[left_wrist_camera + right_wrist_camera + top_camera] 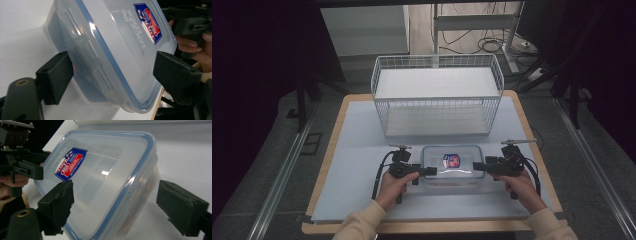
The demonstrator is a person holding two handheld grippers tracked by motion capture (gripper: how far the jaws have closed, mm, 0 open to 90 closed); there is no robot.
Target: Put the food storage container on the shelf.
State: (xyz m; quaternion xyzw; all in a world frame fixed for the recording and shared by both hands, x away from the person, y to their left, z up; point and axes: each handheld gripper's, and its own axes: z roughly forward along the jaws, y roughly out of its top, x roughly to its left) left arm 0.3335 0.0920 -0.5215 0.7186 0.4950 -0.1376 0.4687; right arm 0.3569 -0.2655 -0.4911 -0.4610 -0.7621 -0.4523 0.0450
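while flanking the clear lidded box [452,167] on the bench [362,165] before the wire basket [437,95], left tongs [430,171] and right tongs [478,166] both gaping wide, box ends between the jaws, not pinching.

You are working in what is looking like a lab or test room. Behind the wire basket [437,95] a metal desk frame [472,25] is standing over loose cables [472,45], with dark stands [572,75] beside it, and floor rails [287,165] are flanking the table [362,150].
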